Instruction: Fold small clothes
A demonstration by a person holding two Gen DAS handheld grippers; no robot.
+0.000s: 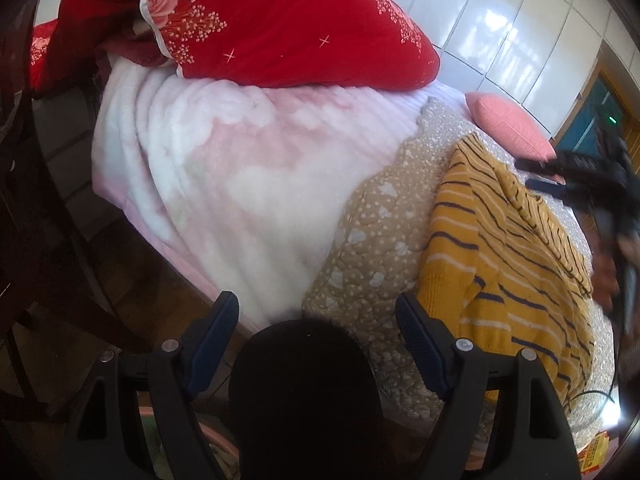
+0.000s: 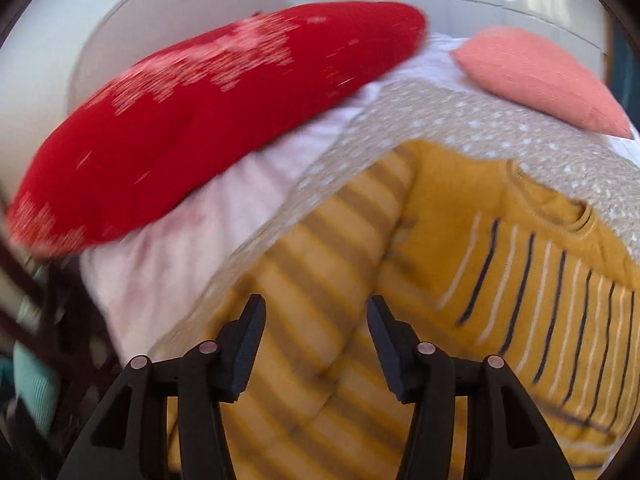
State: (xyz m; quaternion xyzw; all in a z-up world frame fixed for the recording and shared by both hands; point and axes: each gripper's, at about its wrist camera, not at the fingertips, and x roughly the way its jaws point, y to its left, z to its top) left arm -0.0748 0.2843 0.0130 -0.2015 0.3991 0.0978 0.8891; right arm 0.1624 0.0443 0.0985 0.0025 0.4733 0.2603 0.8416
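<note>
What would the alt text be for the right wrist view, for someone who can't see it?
The open right gripper hangs over a mustard-yellow striped sweater lying on a beige dotted quilt, nothing between its fingers. Behind are a large red pillow, a pale pink blanket and a small coral cushion; the image is motion-blurred.

A bed is covered by a fluffy pink and white blanket, with a beige quilted cover dotted in white laid beside it. A large red pillow patterned with small pale flowers is set on the blanket, and a small salmon-pink cushion lies well apart at the far end. A mustard-yellow sweater striped in navy and white is spread on the quilted cover.
</note>
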